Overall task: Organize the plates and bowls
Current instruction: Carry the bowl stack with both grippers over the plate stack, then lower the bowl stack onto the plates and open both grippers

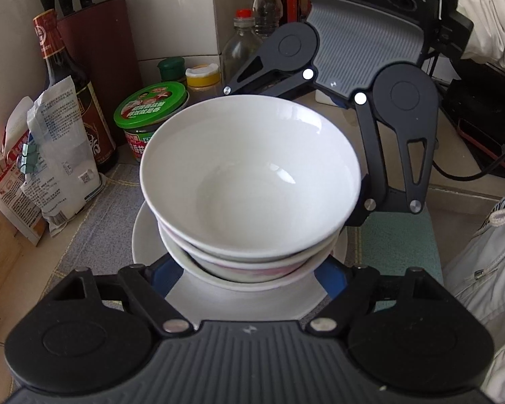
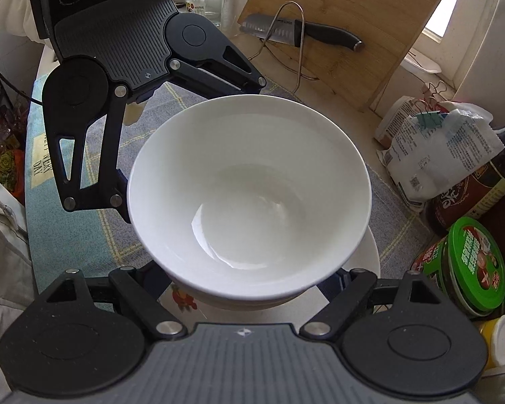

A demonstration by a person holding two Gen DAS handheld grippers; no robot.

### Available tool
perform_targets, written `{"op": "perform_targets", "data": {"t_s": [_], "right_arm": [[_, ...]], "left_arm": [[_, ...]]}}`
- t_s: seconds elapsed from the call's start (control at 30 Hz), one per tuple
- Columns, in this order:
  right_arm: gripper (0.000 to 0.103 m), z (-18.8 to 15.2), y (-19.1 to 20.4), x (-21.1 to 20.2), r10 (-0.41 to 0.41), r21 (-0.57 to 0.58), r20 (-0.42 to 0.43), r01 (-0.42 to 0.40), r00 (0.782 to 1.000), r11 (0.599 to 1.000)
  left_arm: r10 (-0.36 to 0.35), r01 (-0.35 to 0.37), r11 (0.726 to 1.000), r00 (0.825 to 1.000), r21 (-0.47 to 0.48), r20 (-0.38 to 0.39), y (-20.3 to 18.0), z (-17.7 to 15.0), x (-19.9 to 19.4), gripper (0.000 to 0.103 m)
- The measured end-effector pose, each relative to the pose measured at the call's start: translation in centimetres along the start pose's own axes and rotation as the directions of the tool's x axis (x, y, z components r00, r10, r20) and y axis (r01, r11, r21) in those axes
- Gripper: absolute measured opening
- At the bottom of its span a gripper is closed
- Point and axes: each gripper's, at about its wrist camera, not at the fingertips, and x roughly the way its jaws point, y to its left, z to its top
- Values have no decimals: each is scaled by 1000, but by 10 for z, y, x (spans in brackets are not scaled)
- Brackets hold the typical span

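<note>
Hand-held grippers (image 1: 249, 274) astride stacked bowls (image 1: 249, 181).

A pale tiled wall (image 1: 178, 10) backs the countertop (image 2: 363, 118); daylight enters a window (image 2: 454, 3).

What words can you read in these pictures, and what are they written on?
"VERY" and "DAY": on the pale patch of the blue mat; the letters before them are unclear.
Green-lidded tub: Chinese print, too blurred to read.
White bag: tiny print, unreadable.
Dark bottle: label too blurred to read.
Knife: small mark on the blade, unreadable.
</note>
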Motion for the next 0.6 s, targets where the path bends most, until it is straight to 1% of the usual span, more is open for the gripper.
{"op": "perform_targets", "data": {"t_s": [0.27, 0.6], "right_arm": [[90, -12, -14, 5, 13, 21, -11, -13, 1000, 1000], [90, -15, -21, 13, 36, 37, -19, -35, 999, 999]], "left_arm": [[-8, 8, 1000, 1000, -10, -13, 8, 5, 17, 83], [-19, 19, 999, 1000, -26, -23, 14, 5, 26, 83]]}}
